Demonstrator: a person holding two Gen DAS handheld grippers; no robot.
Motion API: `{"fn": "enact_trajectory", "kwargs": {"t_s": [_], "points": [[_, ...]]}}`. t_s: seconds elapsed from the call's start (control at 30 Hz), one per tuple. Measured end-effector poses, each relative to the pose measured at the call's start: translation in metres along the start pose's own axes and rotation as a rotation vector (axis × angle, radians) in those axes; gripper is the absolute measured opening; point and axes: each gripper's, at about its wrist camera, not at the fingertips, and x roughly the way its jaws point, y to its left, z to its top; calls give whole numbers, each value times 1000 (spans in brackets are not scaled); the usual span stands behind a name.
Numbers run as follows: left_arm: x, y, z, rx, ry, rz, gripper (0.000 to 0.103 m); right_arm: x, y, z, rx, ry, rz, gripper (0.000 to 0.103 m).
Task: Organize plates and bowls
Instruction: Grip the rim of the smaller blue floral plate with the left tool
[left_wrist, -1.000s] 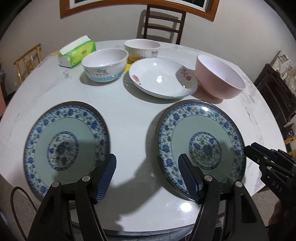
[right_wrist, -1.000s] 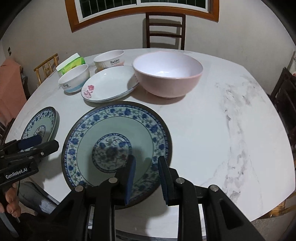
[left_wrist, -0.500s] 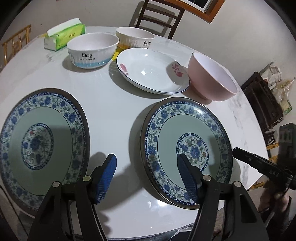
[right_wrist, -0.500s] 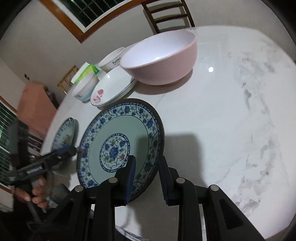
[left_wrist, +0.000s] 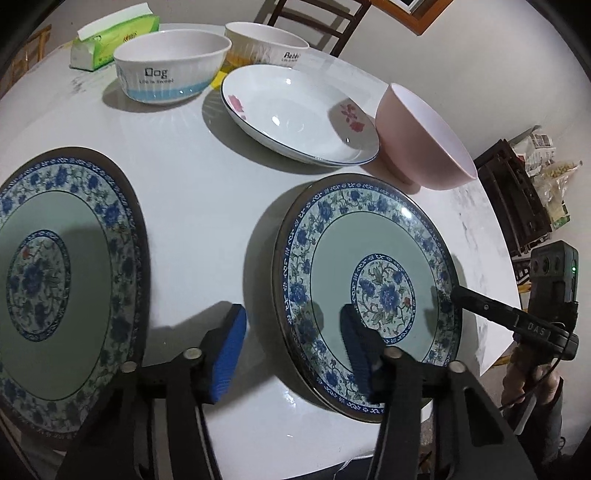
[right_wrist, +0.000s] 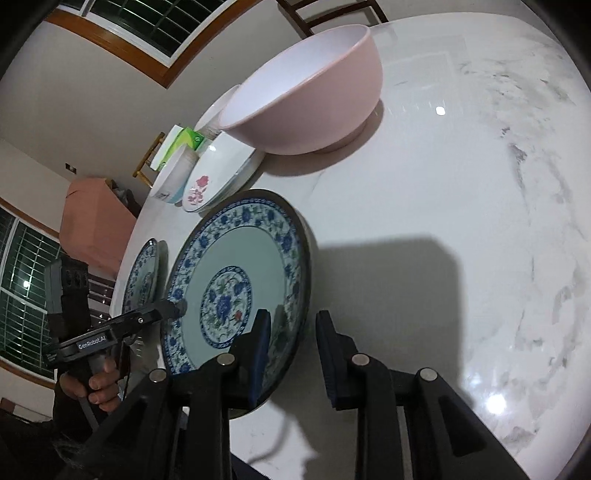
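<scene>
Right wrist view, blue floral plate (right_wrist: 236, 291) flat, round, rim between right claw (right_wrist: 293, 354) pads

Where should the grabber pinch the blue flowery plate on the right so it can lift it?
Probably the near rim of the blue plate, coming from the table edge: it lies flat, so only its thin raised rim fits between the fingers.

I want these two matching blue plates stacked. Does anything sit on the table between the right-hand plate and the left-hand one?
Nothing visible does. The marble table is bare between the right blue plate and the left blue plate; only the left gripper, closing, straddles the right plate's edge.
</scene>
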Motion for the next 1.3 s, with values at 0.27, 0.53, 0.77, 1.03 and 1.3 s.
{"fn": "enact_trajectory", "kwargs": {"t_s": [0.27,0.53,0.77,1.03,1.3], "points": [[3,-4,3,28,19,-23,31,4,-4,2,-5,14,4,17],[6,-7,4,52,8,25,18,3,-2,-1,-9,0,-15,14],[2,-7,2,56,9,49,18,4,5,-5,-8,-3,-50,14],[-7,-5,0,52,6,61,17,3,14,-7,-3,-3,-60,14],[-18,5,-2,35,-15,71,18,4,31,-7,-30,4,-72,14]]}}
